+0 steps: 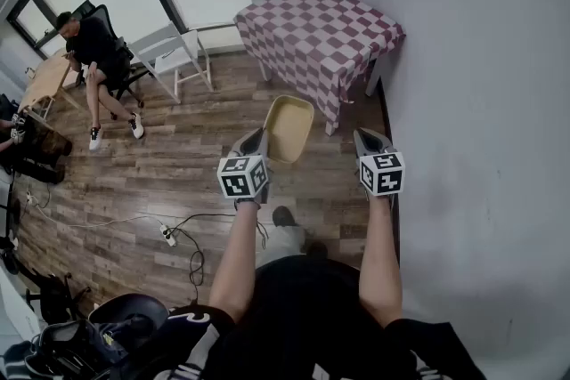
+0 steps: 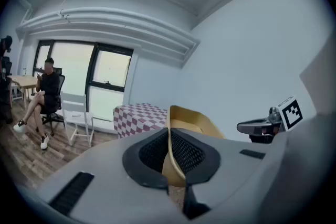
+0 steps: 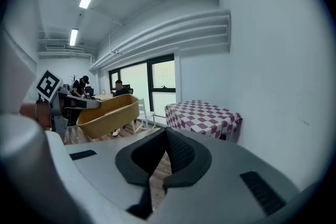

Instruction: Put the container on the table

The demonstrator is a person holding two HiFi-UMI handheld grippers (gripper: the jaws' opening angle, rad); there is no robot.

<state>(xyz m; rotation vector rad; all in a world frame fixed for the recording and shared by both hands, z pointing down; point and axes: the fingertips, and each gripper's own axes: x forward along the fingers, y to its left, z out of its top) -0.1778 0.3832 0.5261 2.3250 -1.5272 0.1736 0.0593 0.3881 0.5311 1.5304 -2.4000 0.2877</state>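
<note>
Pinching the container (image 1: 290,127) by one thin side wall, the left gripper (image 1: 259,136) is clamped on it; in the left gripper view the pads meet on the tan rim. The container hangs in the air at the centre of the head view, over the floor (image 1: 178,173) and short of the table (image 1: 312,13) at upper centre. The right gripper (image 1: 368,138), at centre right, has its jaws together on nothing and is apart from the container.

The likeliest trouble is the one-sided hold. With most of the container reaching out past the pads, it could swing or slide out of them during a quick move. Brought in too low, its far end could catch the table edge or drag the checked cloth. The wall at the right leaves little room to swing wide.
</note>
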